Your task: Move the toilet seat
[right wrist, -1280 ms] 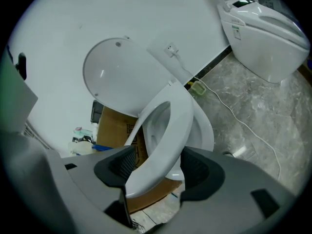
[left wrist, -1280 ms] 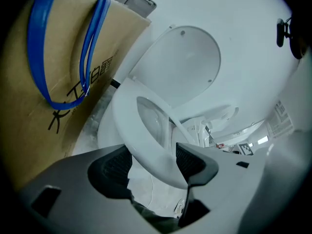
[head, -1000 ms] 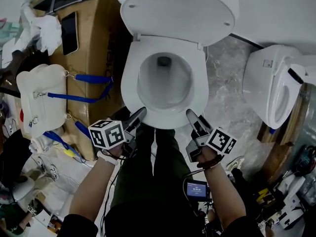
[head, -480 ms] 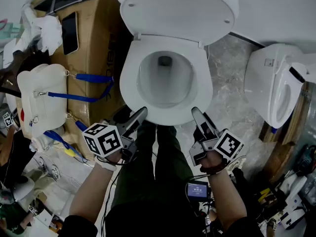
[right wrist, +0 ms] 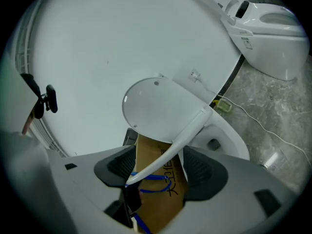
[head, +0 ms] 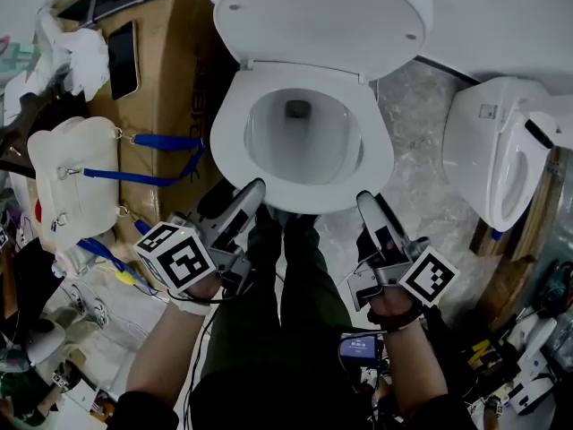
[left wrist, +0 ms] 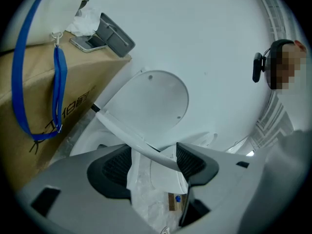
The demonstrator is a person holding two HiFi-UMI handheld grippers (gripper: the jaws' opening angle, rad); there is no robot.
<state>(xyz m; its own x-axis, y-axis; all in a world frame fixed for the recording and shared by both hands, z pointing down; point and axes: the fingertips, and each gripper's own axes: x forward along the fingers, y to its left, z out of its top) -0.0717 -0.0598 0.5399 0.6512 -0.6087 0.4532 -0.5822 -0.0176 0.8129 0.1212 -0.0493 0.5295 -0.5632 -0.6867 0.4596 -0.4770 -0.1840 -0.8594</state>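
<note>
The white toilet seat (head: 376,155) hangs raised and tilted over the bowl (head: 300,137), with the lid (head: 322,16) upright behind it. My left gripper (head: 251,193) holds the seat's front left rim, and my right gripper (head: 367,206) holds its front right rim. In the left gripper view the seat (left wrist: 126,135) runs edge-on as a slanted bar between the pads of the left gripper (left wrist: 155,162). The right gripper view shows the seat (right wrist: 187,130) slanting down between the pads of the right gripper (right wrist: 160,167). Both grippers are shut on the rim.
A cardboard box (head: 161,88) with a phone (head: 124,58) on top stands close to the toilet's left side. A white bag (head: 72,186) with blue straps hangs by it. A second toilet (head: 497,150) stands at the right on the marble floor (head: 421,204). The person's legs (head: 286,312) are below the bowl.
The front of the seat has risen towards the camera and looks larger. Both grippers have come up and outward with it, keeping hold of the rim.
</note>
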